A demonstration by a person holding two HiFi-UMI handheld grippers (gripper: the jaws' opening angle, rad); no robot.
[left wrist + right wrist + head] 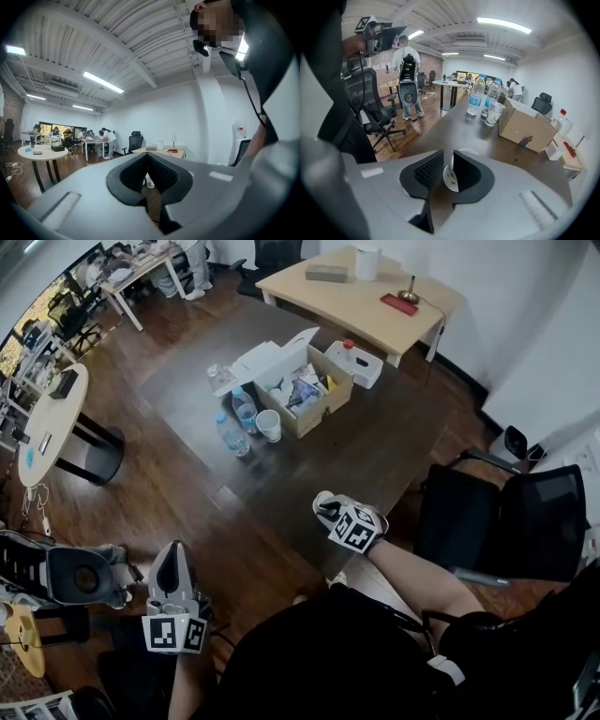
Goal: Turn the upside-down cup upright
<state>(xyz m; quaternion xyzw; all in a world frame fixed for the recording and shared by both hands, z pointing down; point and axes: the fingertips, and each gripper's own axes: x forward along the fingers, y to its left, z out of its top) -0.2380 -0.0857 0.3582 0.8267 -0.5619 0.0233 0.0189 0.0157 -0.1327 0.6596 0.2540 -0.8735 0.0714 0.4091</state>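
Note:
A white paper cup (449, 178) sits between the jaws of my right gripper (444, 161), close to the near edge of the dark table (454, 129). Its printed bottom faces the camera and its wider rim shows beyond the jaws. The cup lies against the right pad (461, 171), and a gap shows at the left pad, so the jaws stand open around it. In the head view my right gripper (324, 505) hides most of the cup. My left gripper (172, 557) hangs off the table to the left, pointing level, its fingertips together and empty (147, 157).
At the far end of the table (375, 446) are a cardboard box (305, 390), two water bottles (238, 422) and a stack of paper cups (269, 425). A black office chair (506, 521) stands to the right. A round table (52, 423) stands to the left.

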